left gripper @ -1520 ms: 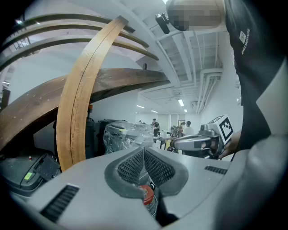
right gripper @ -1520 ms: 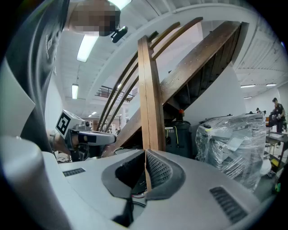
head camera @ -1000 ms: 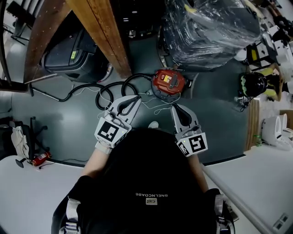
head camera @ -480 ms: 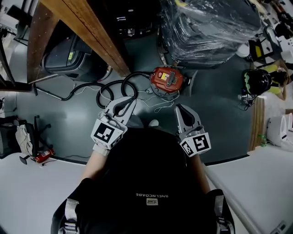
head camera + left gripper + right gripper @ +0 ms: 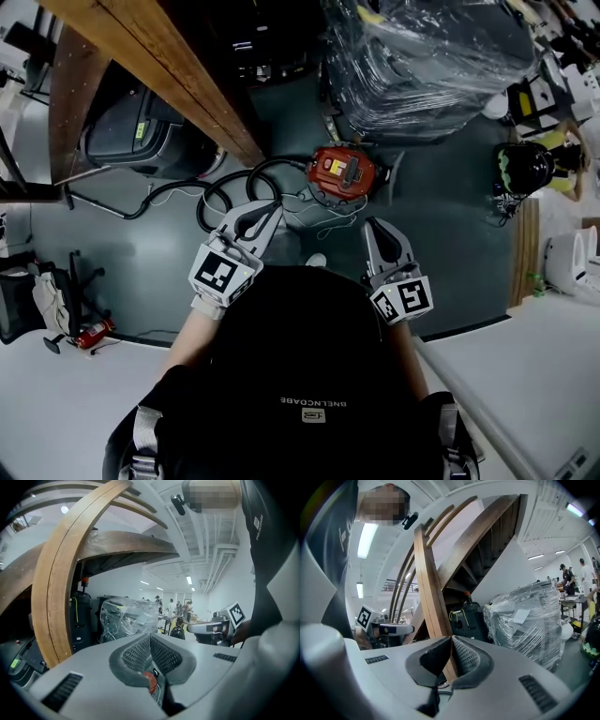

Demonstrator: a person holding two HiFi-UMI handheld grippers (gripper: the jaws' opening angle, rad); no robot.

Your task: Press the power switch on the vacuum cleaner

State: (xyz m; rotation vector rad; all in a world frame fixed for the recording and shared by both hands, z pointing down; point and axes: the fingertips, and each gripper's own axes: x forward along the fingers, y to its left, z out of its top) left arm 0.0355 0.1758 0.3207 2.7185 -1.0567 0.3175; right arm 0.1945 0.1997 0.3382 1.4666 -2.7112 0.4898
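Both shut and empty, left tool [image 5: 269, 209] and right tool [image 5: 373, 226] are still held short of the vacuum cleaner [image 5: 341, 172] at twelve o'clock, nothing pressed yet.

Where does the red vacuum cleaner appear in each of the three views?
Head view: red vacuum cleaner, upper centre.
Left gripper view: a red sliver of it, low centre.
Right gripper view: not clearly visible.
Shared landmark: the plastic-wrapped bundle, in all three.

Chunky wooden stair beam [image 5: 178, 75] up left, black case [image 5: 131, 131] tucked under it, shrink-wrapped stack [image 5: 422, 56] alongside.
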